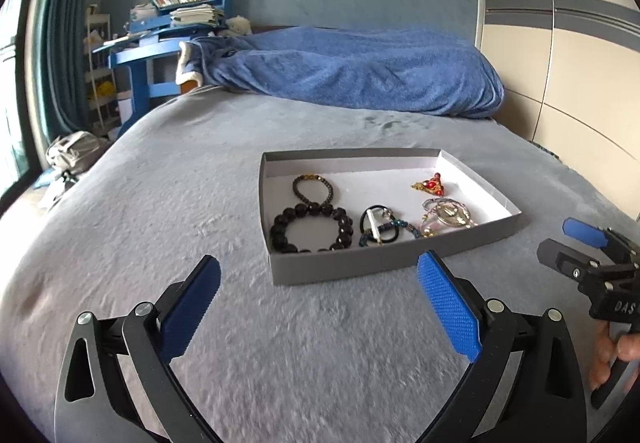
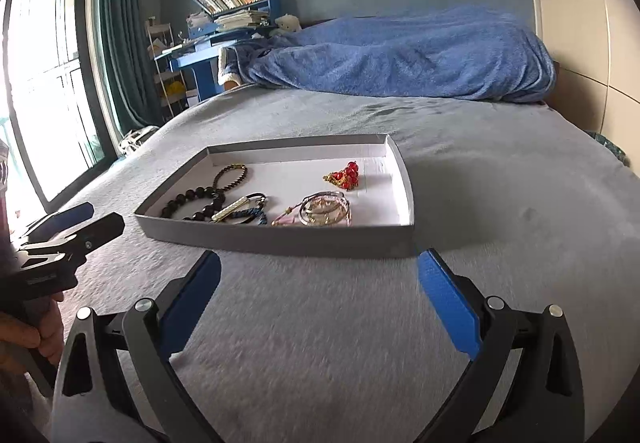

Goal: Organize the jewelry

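A shallow grey box (image 1: 276, 203) (image 2: 280, 237) lies on the grey bedspread. In it are a large black bead bracelet (image 1: 310, 229) (image 2: 192, 203), a thin dark bead bracelet (image 1: 314, 187) (image 2: 232, 175), black hair ties with a white bar (image 1: 378, 229) (image 2: 240, 209), silver and pink bangles (image 1: 446, 217) (image 2: 324, 209) and a red and gold brooch (image 1: 430, 183) (image 2: 344, 175). My left gripper (image 1: 320, 275) is open and empty, short of the box's near wall. My right gripper (image 2: 318, 271) is open and empty too, near the box's near right corner. Each gripper appears at the edge of the other's view, hand on its handle.
A rumpled blue blanket (image 1: 360, 71) (image 2: 400, 55) lies across the far end of the bed. A blue desk with stacked books (image 1: 180, 3) (image 2: 236, 7) stands beyond the bed's far left corner. Window and teal curtain (image 2: 120, 43) on the left, wardrobe (image 1: 560, 43) on the right.
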`<state>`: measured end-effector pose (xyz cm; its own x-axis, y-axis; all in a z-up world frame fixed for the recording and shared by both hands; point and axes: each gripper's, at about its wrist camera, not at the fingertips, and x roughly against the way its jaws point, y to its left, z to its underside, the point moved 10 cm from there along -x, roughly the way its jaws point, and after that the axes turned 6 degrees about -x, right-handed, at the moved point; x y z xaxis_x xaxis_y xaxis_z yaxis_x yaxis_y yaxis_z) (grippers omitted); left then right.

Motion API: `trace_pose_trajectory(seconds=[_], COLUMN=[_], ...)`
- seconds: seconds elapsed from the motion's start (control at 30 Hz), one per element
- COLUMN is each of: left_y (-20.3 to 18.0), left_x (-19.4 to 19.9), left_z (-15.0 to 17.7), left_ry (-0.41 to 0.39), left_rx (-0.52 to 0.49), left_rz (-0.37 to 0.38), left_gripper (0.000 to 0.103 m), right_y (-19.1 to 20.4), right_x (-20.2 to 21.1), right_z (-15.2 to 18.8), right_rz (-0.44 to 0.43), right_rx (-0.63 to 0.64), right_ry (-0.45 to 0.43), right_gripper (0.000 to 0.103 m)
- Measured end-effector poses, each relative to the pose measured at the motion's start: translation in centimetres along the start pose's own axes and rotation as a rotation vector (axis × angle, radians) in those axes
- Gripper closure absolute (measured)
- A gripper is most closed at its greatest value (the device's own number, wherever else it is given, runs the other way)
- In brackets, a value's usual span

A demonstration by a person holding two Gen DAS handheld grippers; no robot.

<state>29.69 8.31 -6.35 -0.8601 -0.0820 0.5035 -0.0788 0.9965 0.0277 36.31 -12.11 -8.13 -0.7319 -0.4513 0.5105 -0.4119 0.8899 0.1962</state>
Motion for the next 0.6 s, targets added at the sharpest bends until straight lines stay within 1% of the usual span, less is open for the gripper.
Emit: trace_pose_trajectory(seconds=[0.17,0.33,0.47,0.6], left_y=[-0.5,-1.3,-1.6,-1.7], left_x=[1.5,2.7,3.7,3.4], left_z=[0.9,1.2,1.1,1.2], left_ry=[-0.031,-0.067,-0.114,-0.101], left_rx=[-0.002,-0.033,-0.049,-0.058], left_rz=[-0.015,-0.032,-0.044,-0.039], left_gripper=[0.005,0.005,0.005,0.005], right_y=[0.4,0.8,0.5,0.4], right_x=[1.7,2.6,3.2,3.1], right_z=[0.8,1.4,1.4,1.6], right_rz=[0.003,0.015,0.025,0.033], right_rx=[0.016,0.028,0.01,0.009], right_ry=[-0.041,-0.06,-0.084,-0.072], right_gripper=[0.006,0.006,0.006,0.005])
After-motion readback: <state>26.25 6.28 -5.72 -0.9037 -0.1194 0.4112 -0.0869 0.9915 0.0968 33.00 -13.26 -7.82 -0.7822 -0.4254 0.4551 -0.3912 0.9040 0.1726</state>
